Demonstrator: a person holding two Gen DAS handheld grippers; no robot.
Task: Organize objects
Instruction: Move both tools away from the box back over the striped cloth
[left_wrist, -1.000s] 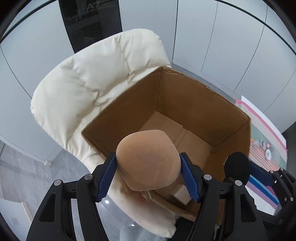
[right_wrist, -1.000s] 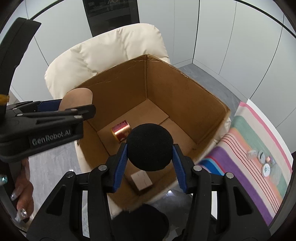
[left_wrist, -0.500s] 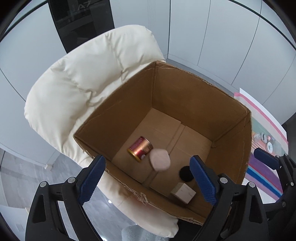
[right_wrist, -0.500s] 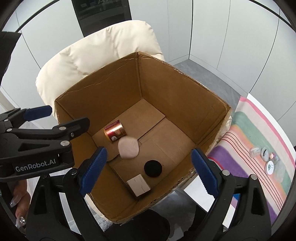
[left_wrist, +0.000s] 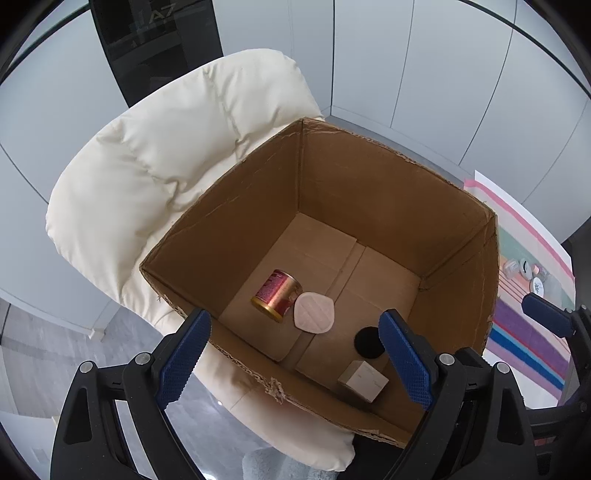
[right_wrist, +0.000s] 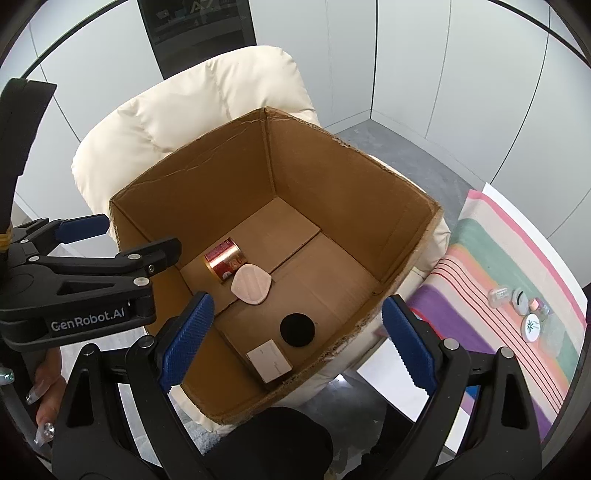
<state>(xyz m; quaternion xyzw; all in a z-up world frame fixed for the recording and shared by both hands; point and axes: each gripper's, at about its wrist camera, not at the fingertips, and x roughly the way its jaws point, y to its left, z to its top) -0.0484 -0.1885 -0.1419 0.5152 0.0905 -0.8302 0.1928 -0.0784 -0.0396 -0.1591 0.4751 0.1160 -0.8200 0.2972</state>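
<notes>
Both sets of jaws are spread wide with nothing in them. The left gripper (left_wrist: 293, 354) and the right gripper (right_wrist: 297, 343) hang above the near rim of the cardboard box (right_wrist: 314, 177), so there's loads of open room straight down past its torn top edges.

On the box floor, a red and gold can (left_wrist: 277, 295) lies on its side, long axis running toward the far left corner. The pinkish puff (left_wrist: 314, 312) lies flat, touching the can. A black round puff (right_wrist: 297, 329) sits just beside a small beige carton (right_wrist: 269, 360), which is tucked in the near corner.

The box sits on a cream padded chair (left_wrist: 166, 166). To the right there's a striped cloth (right_wrist: 491, 295) with a few small jars (right_wrist: 524, 306) on it. Grey floor, white wall panels.
</notes>
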